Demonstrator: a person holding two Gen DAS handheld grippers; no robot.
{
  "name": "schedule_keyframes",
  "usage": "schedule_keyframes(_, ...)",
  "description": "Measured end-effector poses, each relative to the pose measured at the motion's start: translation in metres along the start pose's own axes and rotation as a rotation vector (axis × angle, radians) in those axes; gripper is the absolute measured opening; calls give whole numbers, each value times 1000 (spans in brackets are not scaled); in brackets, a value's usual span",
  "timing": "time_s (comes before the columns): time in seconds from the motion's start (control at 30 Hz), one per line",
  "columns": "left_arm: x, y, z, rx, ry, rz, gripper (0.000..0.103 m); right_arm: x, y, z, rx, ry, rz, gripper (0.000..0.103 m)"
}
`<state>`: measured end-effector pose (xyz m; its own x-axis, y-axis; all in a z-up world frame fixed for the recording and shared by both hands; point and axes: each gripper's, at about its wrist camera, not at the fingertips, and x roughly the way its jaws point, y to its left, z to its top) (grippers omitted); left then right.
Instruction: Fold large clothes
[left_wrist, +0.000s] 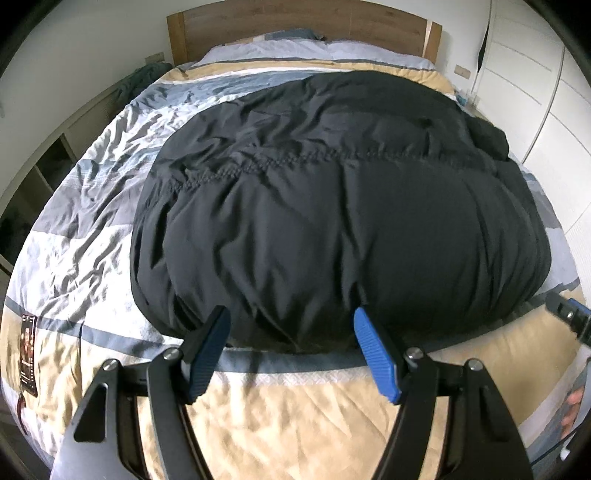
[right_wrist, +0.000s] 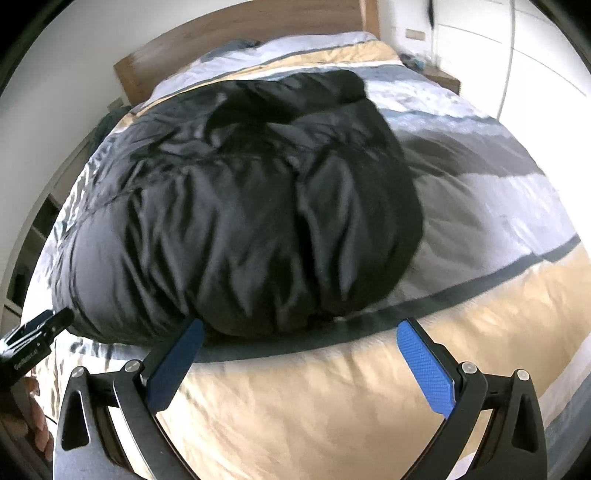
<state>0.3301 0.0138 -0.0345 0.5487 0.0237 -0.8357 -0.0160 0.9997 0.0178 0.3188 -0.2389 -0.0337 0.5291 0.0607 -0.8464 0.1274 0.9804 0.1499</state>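
Note:
A large black padded coat (left_wrist: 332, 206) lies folded in a puffy bundle on the bed; it also shows in the right wrist view (right_wrist: 240, 206). My left gripper (left_wrist: 291, 321) is open and empty, its blue pads (left_wrist: 373, 350) just short of the coat's near edge. My right gripper (right_wrist: 301, 328) is open and empty, its blue pads (right_wrist: 424, 365) near the coat's near right corner. The left gripper's body (right_wrist: 33, 339) shows at the far left of the right wrist view; the right gripper's body (left_wrist: 572, 317) shows at the right edge of the left wrist view.
The bed cover (left_wrist: 92, 229) is striped in white, grey-blue and tan. A wooden headboard (left_wrist: 295, 22) stands at the far end. White wardrobe doors (left_wrist: 535, 92) stand to the right, open shelves (left_wrist: 48, 170) to the left. A phone (left_wrist: 27, 354) lies at the bed's left edge.

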Motion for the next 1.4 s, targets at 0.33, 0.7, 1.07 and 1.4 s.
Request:
schedule_keyframes(0.33,13,10,4,-6,29,5,69,4,-56,23,64,-4,-33,102)
schedule_keyframes(0.7,38,118,36,-236,61,-85,69,37,-110,78,138,61,116,102)
schedule_keyframes(1.07,106,233,60,-524,109,-400,69,112,-132,122,249,211,387,102)
schedule_keyframes(1.4,214,248,66,-656,262,-748,84,192,-136,130,272,398,507,102)
